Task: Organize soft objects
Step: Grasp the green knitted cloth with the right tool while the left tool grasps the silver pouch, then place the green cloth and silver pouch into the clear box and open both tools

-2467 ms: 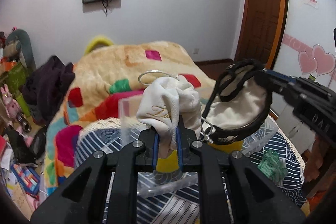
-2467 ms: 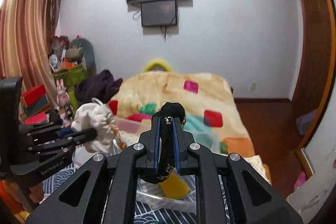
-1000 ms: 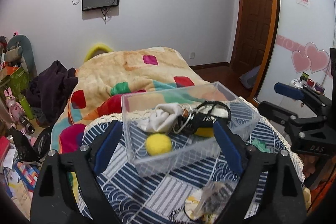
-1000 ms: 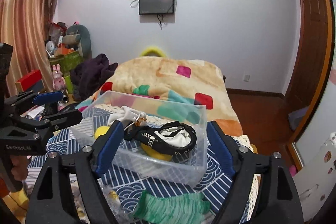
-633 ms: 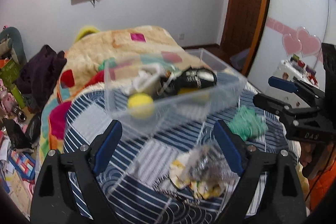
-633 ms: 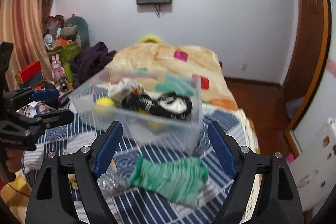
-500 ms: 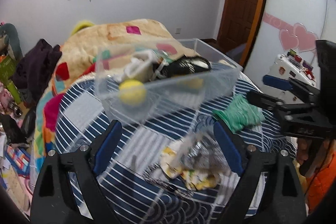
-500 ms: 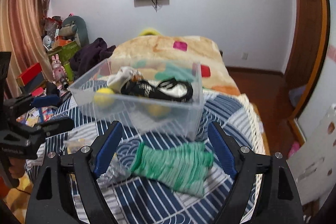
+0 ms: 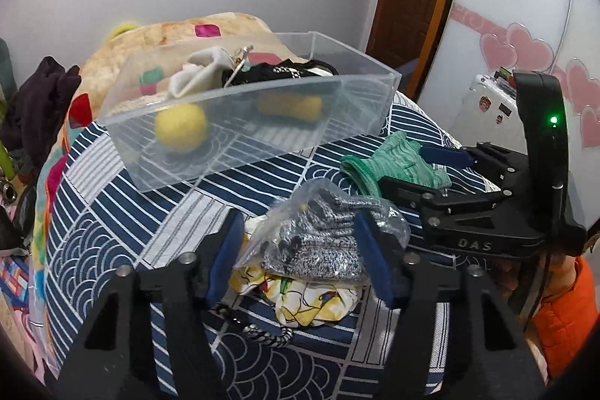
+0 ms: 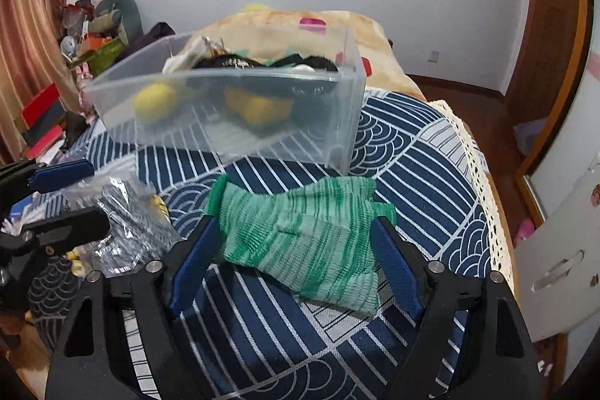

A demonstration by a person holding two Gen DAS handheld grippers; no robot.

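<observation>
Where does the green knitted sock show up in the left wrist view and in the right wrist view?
Left wrist: the green sock lies right of centre on the striped cloth, partly behind the right gripper.
Right wrist: the green sock lies at centre, between the open fingers of the right gripper.
Shared landmark: the clear plastic box, just behind the sock in both views.

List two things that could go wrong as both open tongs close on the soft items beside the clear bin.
1. The left tongs straddle a slippery plastic bag of grey socks lying on a yellow patterned cloth; they may pinch only the film or drag the cloth along.
2. The right tongs straddle the folded green socks; a grip on one layer could let them unfold.
</observation>
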